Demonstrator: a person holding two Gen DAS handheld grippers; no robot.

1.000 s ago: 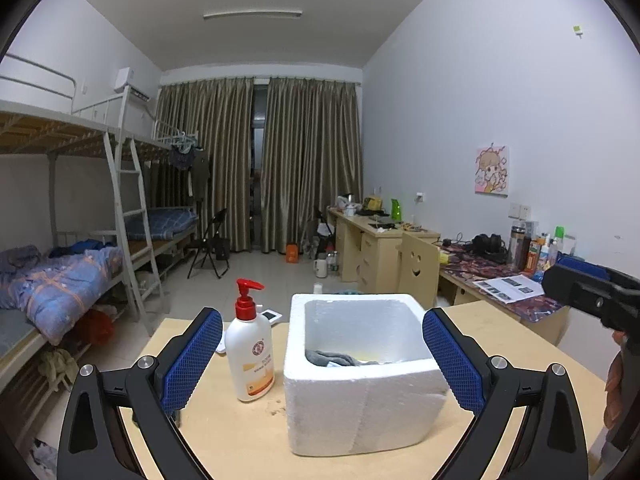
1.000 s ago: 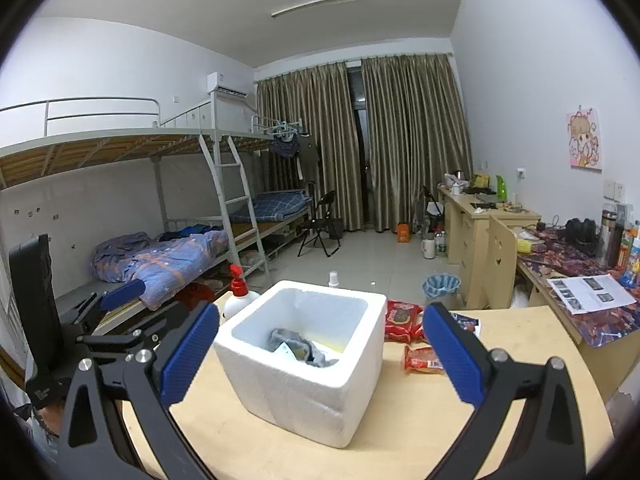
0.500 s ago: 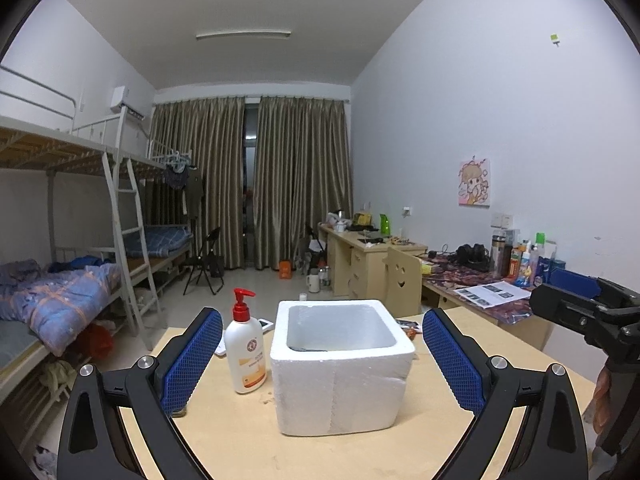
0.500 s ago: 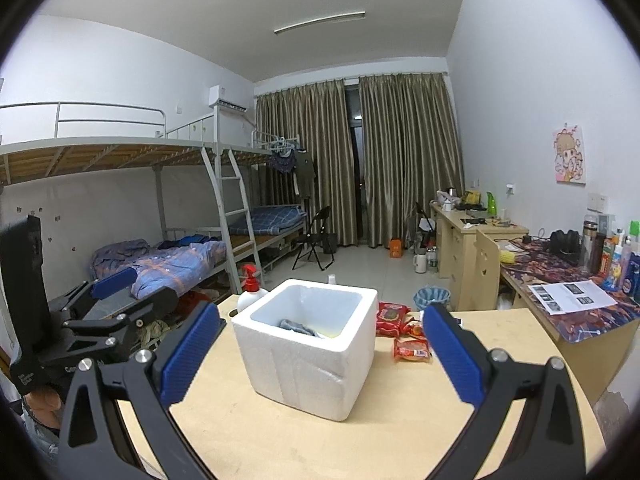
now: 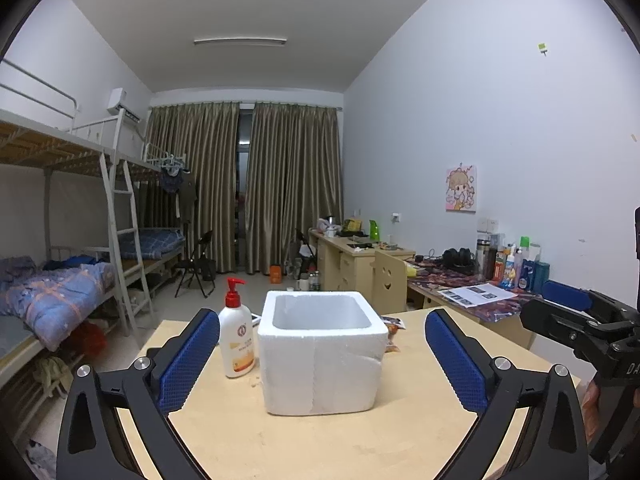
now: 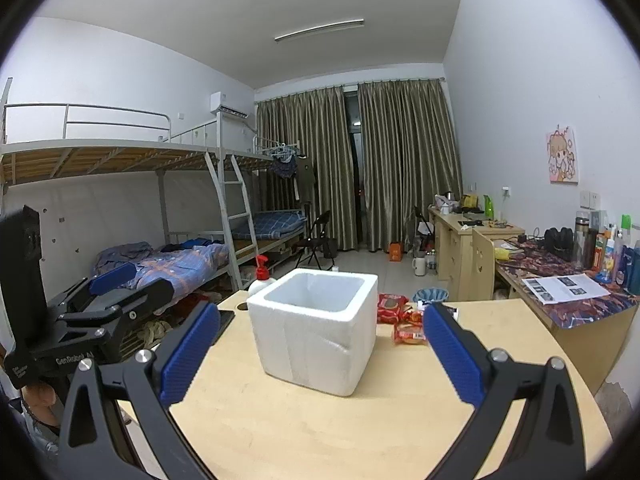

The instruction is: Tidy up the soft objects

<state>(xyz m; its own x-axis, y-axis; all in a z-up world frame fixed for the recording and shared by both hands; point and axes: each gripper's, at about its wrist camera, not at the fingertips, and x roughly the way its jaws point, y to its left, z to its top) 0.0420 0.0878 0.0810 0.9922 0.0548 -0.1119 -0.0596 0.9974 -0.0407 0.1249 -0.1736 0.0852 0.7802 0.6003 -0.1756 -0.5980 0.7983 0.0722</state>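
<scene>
A white foam box (image 5: 322,354) stands on the light wooden table (image 5: 360,444); it also shows in the right wrist view (image 6: 316,328). Its inside is hidden from this low angle, so the soft items in it do not show. My left gripper (image 5: 322,360) is open and empty, held back from the box near the table's front. My right gripper (image 6: 318,354) is open and empty, also back from the box. Each gripper shows in the other's view: the right one (image 5: 576,320) at the right edge, the left one (image 6: 108,296) at the left.
A lotion pump bottle (image 5: 237,342) stands just left of the box. Red snack packets (image 6: 402,322) lie on the table behind the box to its right. Bunk beds (image 6: 160,208) line the left wall, desks (image 6: 560,280) the right.
Both grippers have pulled back and lowered, so the box looks smaller and farther. The grey cloth seen inside it a second ago is now hidden below the rim.
</scene>
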